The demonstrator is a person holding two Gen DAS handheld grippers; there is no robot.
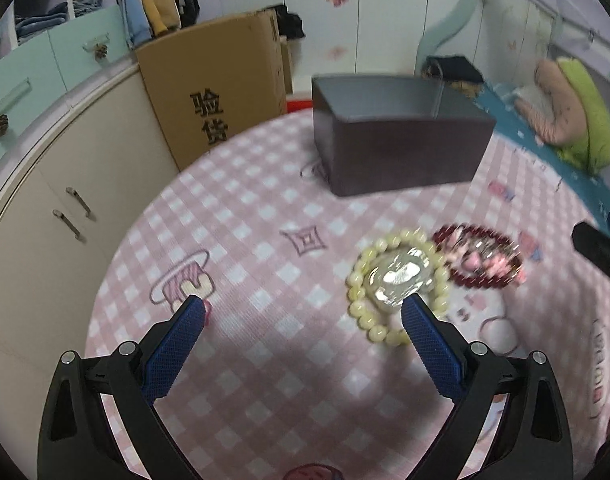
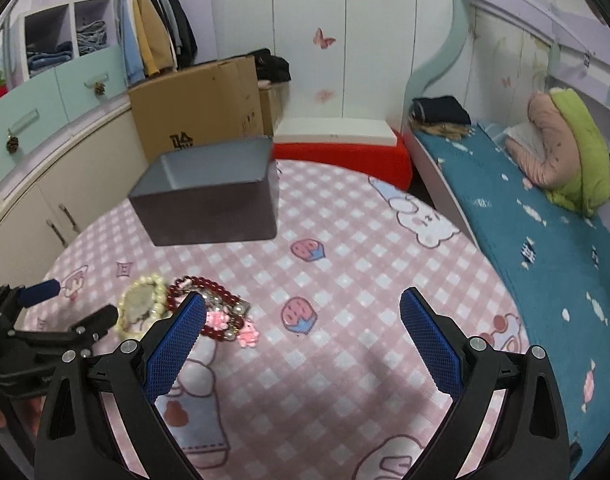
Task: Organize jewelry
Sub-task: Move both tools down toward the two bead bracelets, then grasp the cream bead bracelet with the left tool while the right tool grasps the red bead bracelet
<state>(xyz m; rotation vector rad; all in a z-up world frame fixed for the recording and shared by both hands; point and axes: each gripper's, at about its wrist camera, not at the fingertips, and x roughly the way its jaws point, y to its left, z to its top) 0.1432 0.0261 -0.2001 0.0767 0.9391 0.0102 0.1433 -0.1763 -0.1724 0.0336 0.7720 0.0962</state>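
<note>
A cream bead bracelet point(image 1: 359, 280) lies on the pink checked tablecloth point(image 1: 265, 360), ringed around a clear glassy piece point(image 1: 401, 276). Touching it on the right is a dark red bead bracelet point(image 1: 449, 270) with pink charms point(image 1: 485, 264). A dark open box point(image 1: 393, 140) stands behind them. My left gripper point(image 1: 303, 310) is open, its right finger just before the cream bracelet. In the right wrist view the cream bracelet point(image 2: 157, 292), red bracelet point(image 2: 213, 286) and box point(image 2: 213, 200) sit at the left. My right gripper point(image 2: 303, 310) is open over bare cloth. Nothing is held.
A cardboard carton point(image 1: 217, 84) and pale cabinets point(image 1: 65, 200) stand left of the round table. A bed with a teal cover point(image 2: 545, 232) and cushions point(image 2: 565, 152) runs along the right. A red and white stool point(image 2: 341, 148) sits behind the table.
</note>
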